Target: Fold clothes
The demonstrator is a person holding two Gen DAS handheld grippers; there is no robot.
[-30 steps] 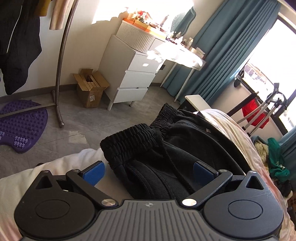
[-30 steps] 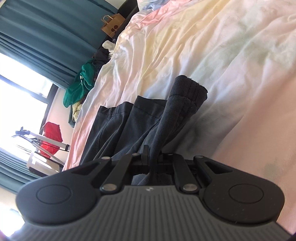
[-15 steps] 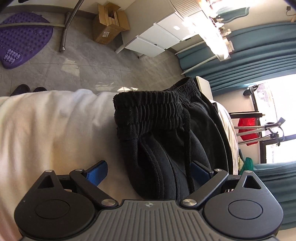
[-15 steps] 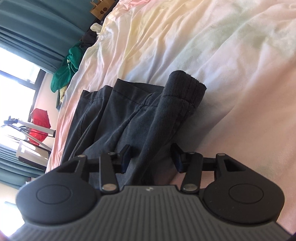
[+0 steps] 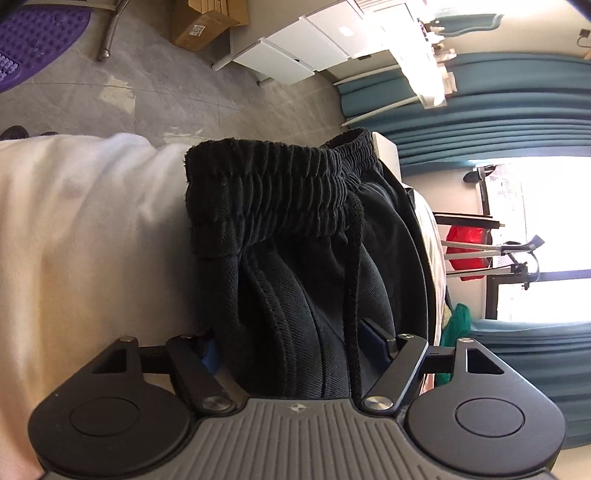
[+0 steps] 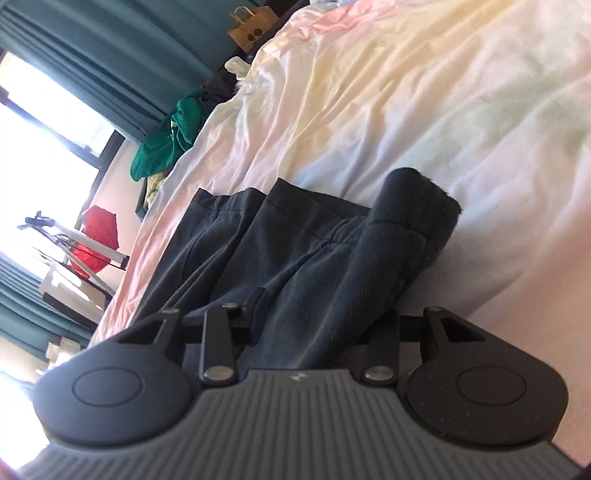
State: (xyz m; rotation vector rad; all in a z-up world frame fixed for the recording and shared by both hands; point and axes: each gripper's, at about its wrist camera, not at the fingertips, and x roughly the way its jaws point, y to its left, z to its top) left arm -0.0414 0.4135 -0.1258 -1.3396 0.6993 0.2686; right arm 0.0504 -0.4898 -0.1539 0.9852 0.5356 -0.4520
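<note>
Dark trousers (image 5: 295, 206) lie on the bed's pale sheet (image 5: 74, 221), their elastic waistband and drawstring toward the bed's edge. My left gripper (image 5: 291, 343) straddles the bunched fabric just behind the waistband. Its jaws are closing, with the cloth filling the gap between the blue pads. In the right wrist view the trouser legs (image 6: 295, 236) stretch away from me, and one cuff (image 6: 417, 199) stands up in a fold. My right gripper (image 6: 325, 317) sits over that leg with its jaws closing and cloth between them. The cloth hides its right pad.
Past the bed's edge are grey floor, white drawers (image 5: 295, 48), a cardboard box (image 5: 207, 22) and a purple mat (image 5: 33, 40). Teal curtains (image 5: 498, 110) and a rack with a red item (image 5: 465, 251) stand by the window. Green clothes (image 6: 166, 144) and a paper bag (image 6: 251, 29) lie beyond the bed.
My left gripper rolled, sank onto the waist end, and its jaws narrowed around the fabric. My right gripper let go of the pinched leg, opened, and has narrowed again around it.
</note>
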